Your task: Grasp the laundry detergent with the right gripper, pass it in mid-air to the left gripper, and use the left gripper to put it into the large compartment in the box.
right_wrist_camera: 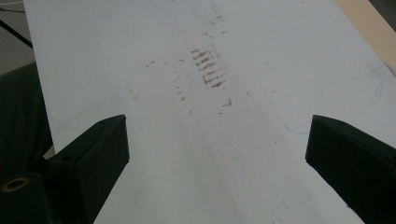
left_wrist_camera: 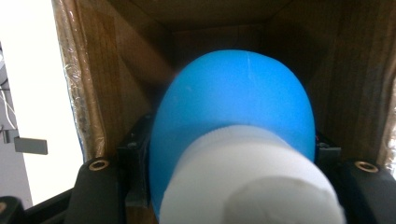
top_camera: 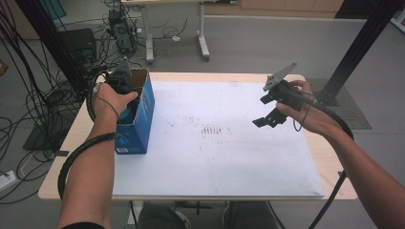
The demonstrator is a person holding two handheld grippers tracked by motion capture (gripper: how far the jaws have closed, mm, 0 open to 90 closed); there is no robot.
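Observation:
A rounded blue object point(left_wrist_camera: 233, 102) with a white cylindrical end point(left_wrist_camera: 252, 186) sits between my left gripper's point(left_wrist_camera: 231, 144) black jaws, which are shut on it. It is down inside an open cardboard box, brown inside point(left_wrist_camera: 116, 70) and blue outside point(top_camera: 141, 124), standing at the left edge of the table. In the high view my left gripper point(top_camera: 125, 93) points down into the box's mouth, its fingertips hidden. My right gripper point(top_camera: 266, 119) hangs above the right part of the white board point(top_camera: 215, 162), open, with nothing between its jaws point(right_wrist_camera: 217, 149).
The white board point(right_wrist_camera: 261, 42) covers most of a wooden table point(top_camera: 334, 162) and carries brown smudges point(right_wrist_camera: 208, 70) near its middle. Beyond the table are desk legs point(top_camera: 203, 43), equipment with cables point(top_camera: 119, 28) on the floor, and a black post point(top_camera: 363, 43) at the right.

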